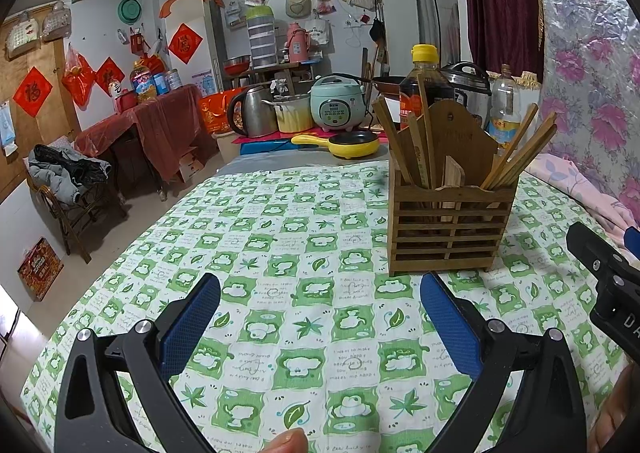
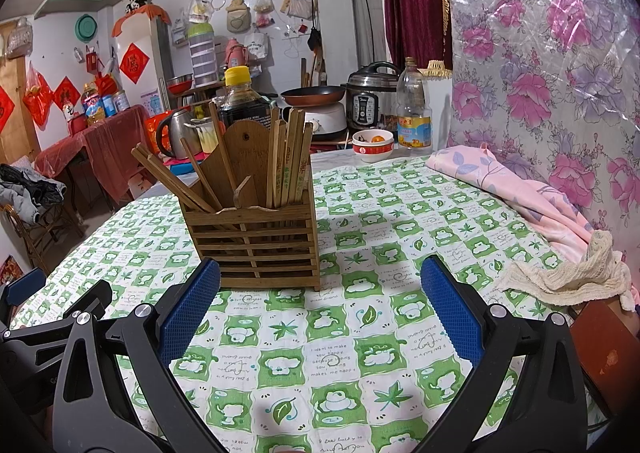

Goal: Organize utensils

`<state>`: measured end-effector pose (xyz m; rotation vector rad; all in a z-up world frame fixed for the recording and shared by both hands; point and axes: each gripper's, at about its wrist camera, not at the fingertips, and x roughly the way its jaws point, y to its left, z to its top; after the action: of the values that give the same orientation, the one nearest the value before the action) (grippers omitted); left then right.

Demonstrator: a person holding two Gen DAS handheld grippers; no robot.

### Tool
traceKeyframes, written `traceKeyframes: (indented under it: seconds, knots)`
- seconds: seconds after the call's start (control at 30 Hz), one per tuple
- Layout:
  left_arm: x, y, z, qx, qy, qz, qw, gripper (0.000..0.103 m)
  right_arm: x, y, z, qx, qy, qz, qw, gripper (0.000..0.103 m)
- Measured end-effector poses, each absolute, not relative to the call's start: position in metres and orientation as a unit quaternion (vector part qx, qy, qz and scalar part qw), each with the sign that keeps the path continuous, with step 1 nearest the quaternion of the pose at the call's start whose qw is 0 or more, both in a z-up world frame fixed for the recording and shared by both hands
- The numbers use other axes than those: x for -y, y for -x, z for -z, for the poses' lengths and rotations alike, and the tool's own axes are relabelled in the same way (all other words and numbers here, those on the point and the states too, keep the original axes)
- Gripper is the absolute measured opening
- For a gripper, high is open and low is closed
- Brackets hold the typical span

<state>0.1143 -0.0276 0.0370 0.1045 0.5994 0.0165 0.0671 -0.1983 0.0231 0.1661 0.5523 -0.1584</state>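
**Green-checked cloth, holder full, both claws empty**

Green-checked cloth covers the desk (image 2: 360, 333); on it the wooden holder (image 2: 256, 237) stands upright, chopsticks (image 2: 288, 157) leaning in both compartments. Left claw (image 1: 320, 317) and right claw (image 2: 320, 305) gape, gripping nothing. Best to pinch one splayed stick high and lift it straight.

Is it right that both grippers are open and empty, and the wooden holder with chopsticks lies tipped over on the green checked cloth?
Not quite. The wooden holder stands upright on the green checked cloth, chopsticks sticking up, as the right wrist view shows. The left gripper and right gripper are indeed open and empty.
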Motion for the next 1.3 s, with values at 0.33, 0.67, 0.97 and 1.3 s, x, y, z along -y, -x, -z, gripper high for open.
traceKeyframes:
  seconds: [0.33,0.67,0.97,1.3]
  knots:
    - [0.028,-0.113,-0.035,-0.294,-0.054,-0.003,0.954,0.098,0.198,-0.067,-0.023,-0.272,-0.082,0.078,0.956,0.097]
    - [0.023,-0.114,-0.034,-0.306,-0.043,0.005,0.951,0.098,0.198,-0.067,-0.023,-0.272,-0.082,0.078,0.956,0.097]
    - [0.020,-0.115,-0.036,-0.300,-0.037,0.015,0.953,0.098,0.198,-0.067,-0.023,-0.272,-0.082,0.078,0.956,0.097]
    - [0.021,-0.113,-0.039,-0.290,-0.043,0.005,0.956,0.098,0.198,-0.067,-0.023,-0.272,-0.082,0.078,0.956,0.097]
